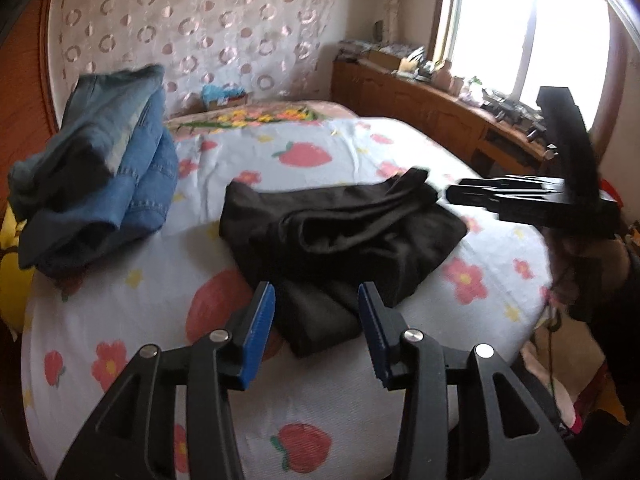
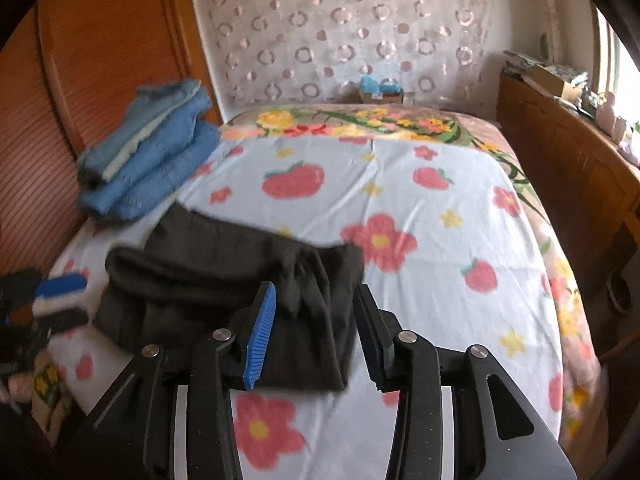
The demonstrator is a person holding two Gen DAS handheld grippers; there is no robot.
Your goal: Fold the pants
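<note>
- Far left, on the bed (image 2: 440, 216): a stack of blue jeans (image 1: 116, 168), roughly folded and piled near the wooden headboard panel (image 2: 80, 92); it lies well apart from the claws and just beside the far left corner of the dark garment.
- Far centre, at the foot of the patterned curtain (image 2: 340, 28): a small cardboard box (image 2: 382, 94) with something light blue showing over its rim; the contents are too small to identify.
- Centre, on the strawberry-and-flower bedsheet (image 1: 320, 152): the black pants (image 1: 340, 236), a dark, soft fabric lying flat on the sheet in a loose, partly folded heap. Wrinkled layers overlap across the middle, and one narrower end reaches toward the near edge of the bed.
- Near centre, left wrist view: the left claw (image 1: 316, 332), its blue-padded fingers (image 1: 260, 336) spread on either side of the near end of the pants; the pads do not press the cloth.
- Near centre, right wrist view: the right claw (image 2: 314, 336), likewise spread, straddling the near right corner of the pants with no pinch on the fabric.
- Right, left wrist view: the right claw's black body seen from the side, blurred, just beside the far right edge of the pants.
- Far right: a wooden cabinet (image 1: 432, 100) under the window (image 1: 532, 28), its top crowded with small items that cannot be told apart.
</note>
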